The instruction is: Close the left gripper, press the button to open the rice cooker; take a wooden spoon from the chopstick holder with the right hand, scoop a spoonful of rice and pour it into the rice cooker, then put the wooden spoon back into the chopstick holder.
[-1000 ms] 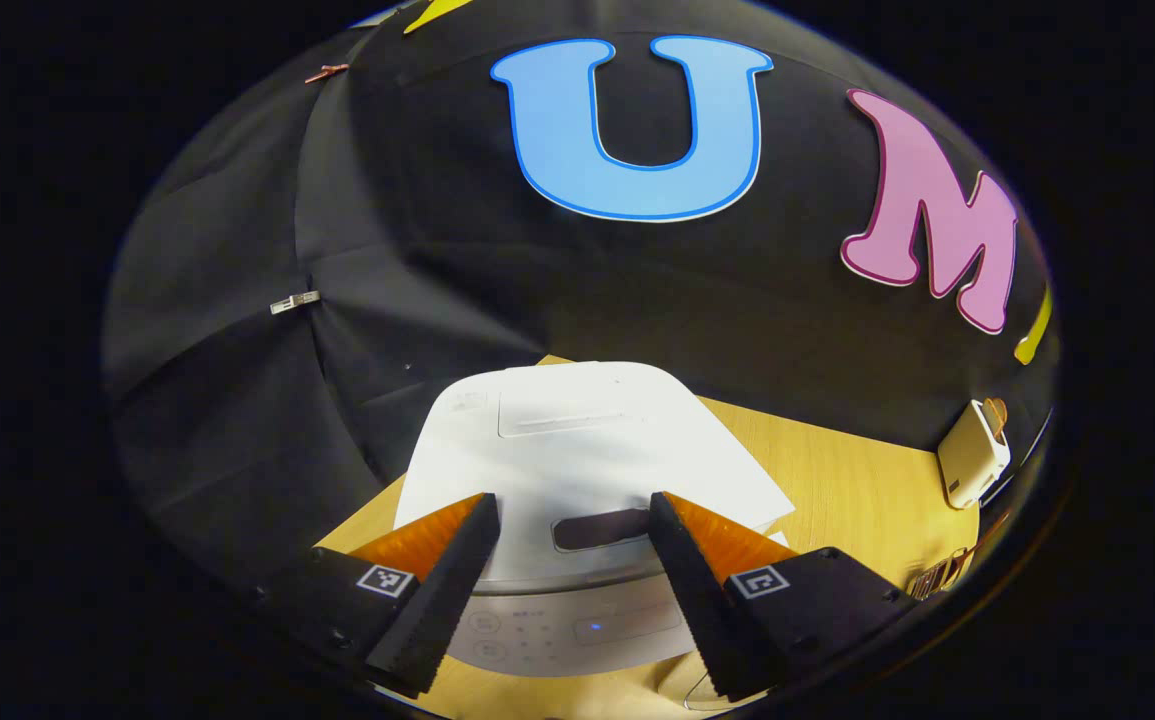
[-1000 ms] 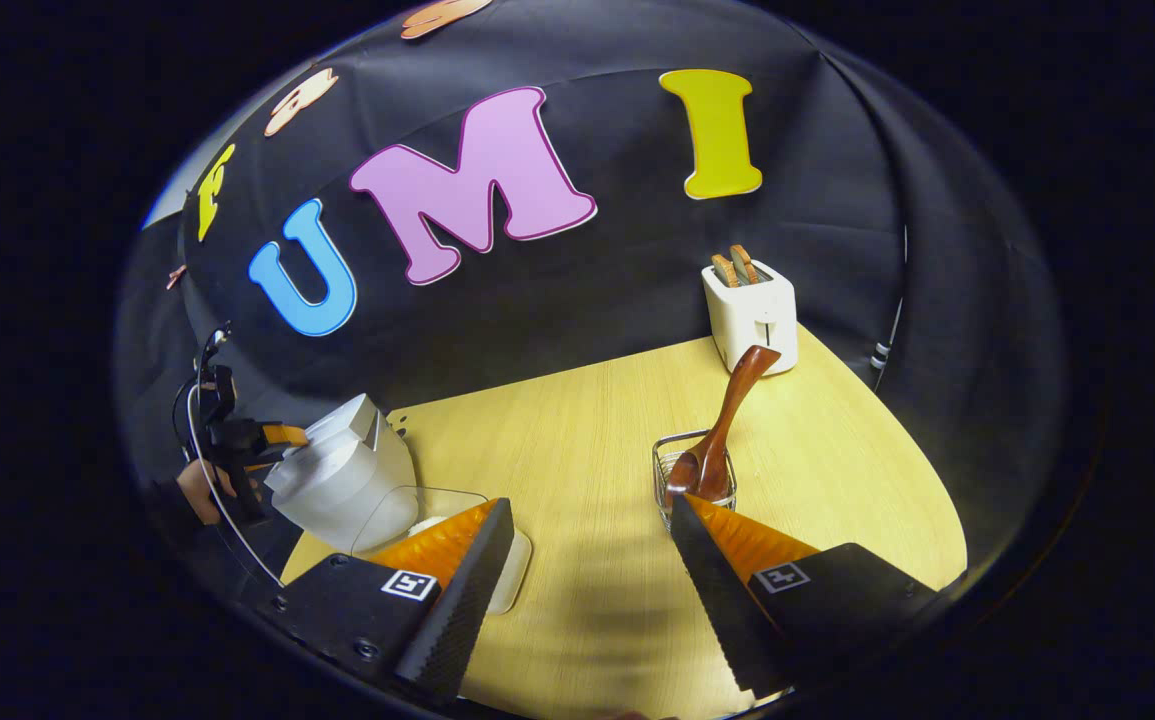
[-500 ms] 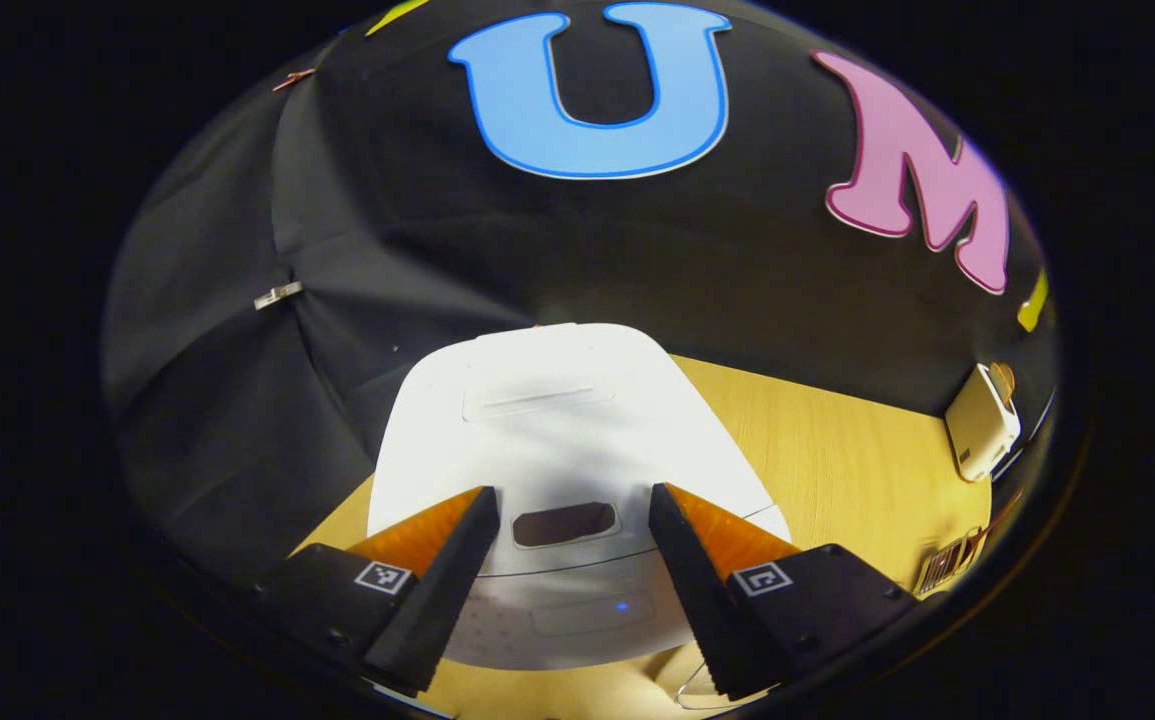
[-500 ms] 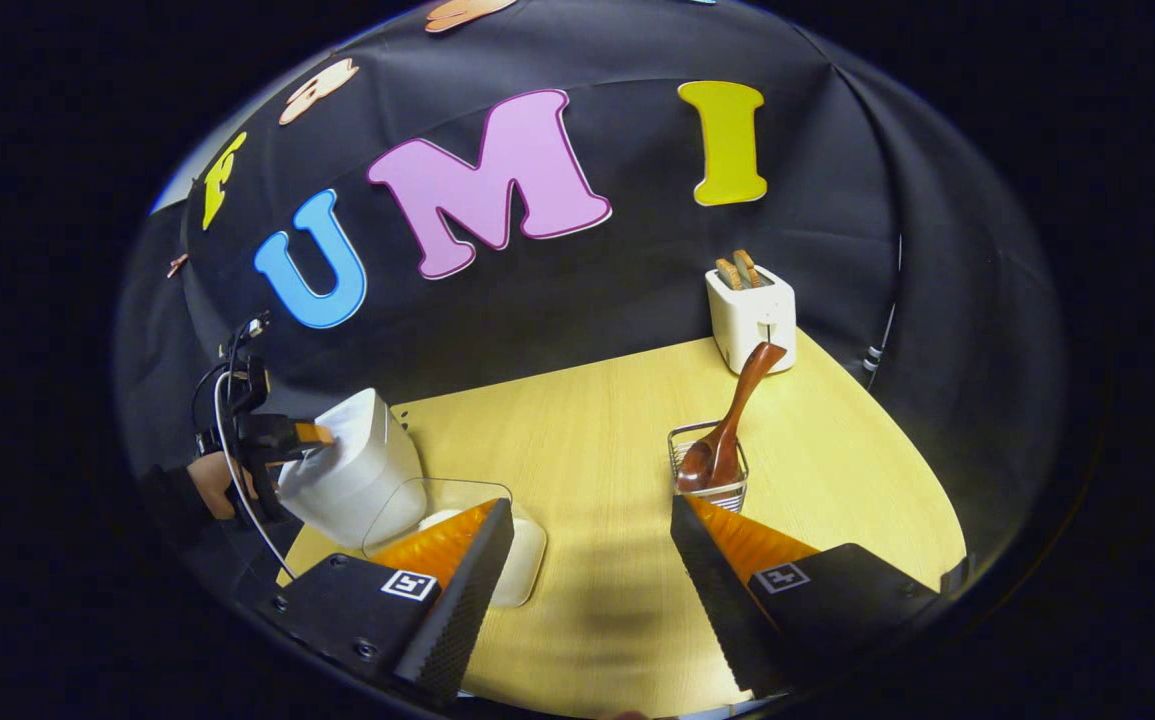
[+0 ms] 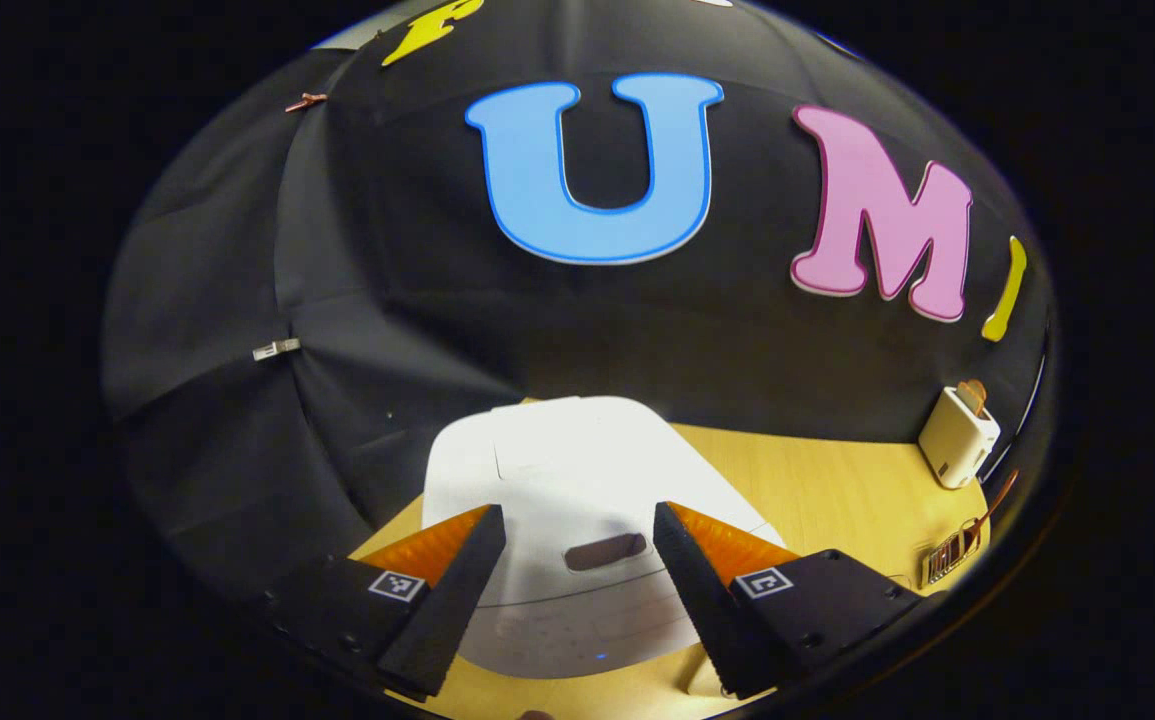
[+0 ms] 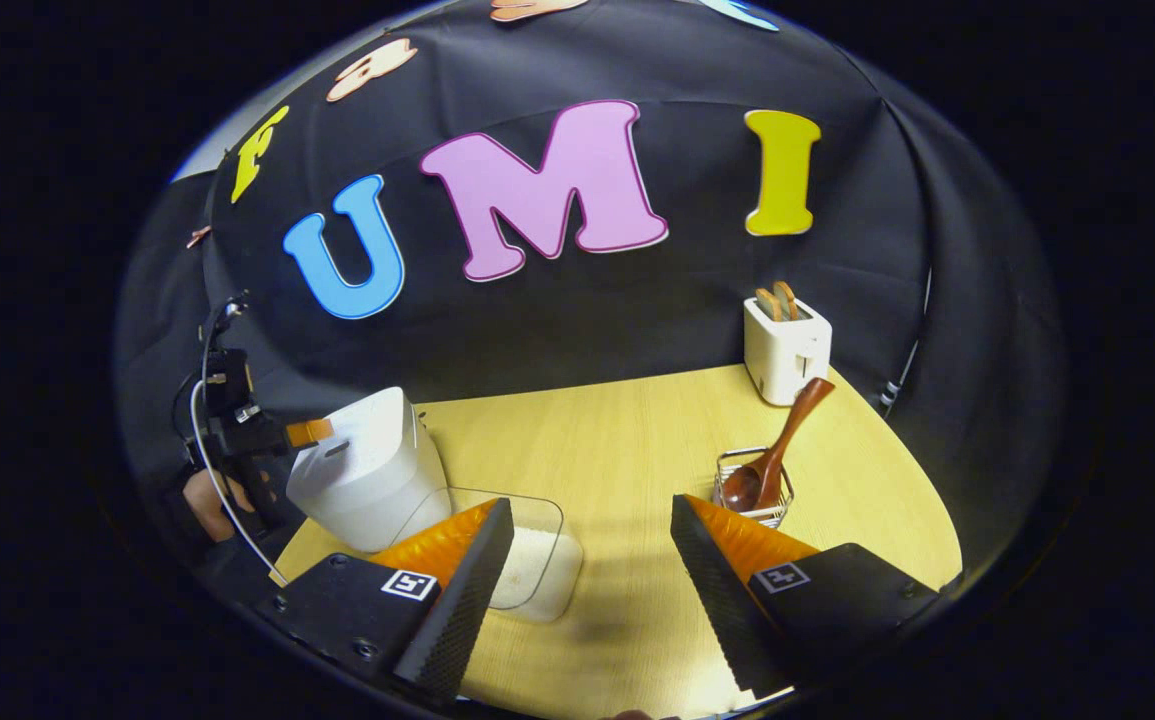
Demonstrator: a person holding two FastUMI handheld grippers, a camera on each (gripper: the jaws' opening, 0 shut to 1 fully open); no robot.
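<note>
- The left gripper hangs above the front of the rice cooker, its two fingers spread wide with nothing between them but air.
- The rice cooker, a white box with its lid down, stands at the desk's left rear corner; the dark oval button on the lid lies in the gap between the left fingers, untouched.
- In the right gripper view the left gripper shows at the cooker's top left edge, with a hand holding it.
- The right gripper hovers over the desk's front edge, fingers wide apart and holding nothing.
- A clear container of rice sits just in front of the cooker, near the front left.
- The wooden spoon leans in the wire chopstick holder toward the desk's right side, handle tilted up to the right.
- A white toaster stands at the right rear corner, behind the holder.
</note>
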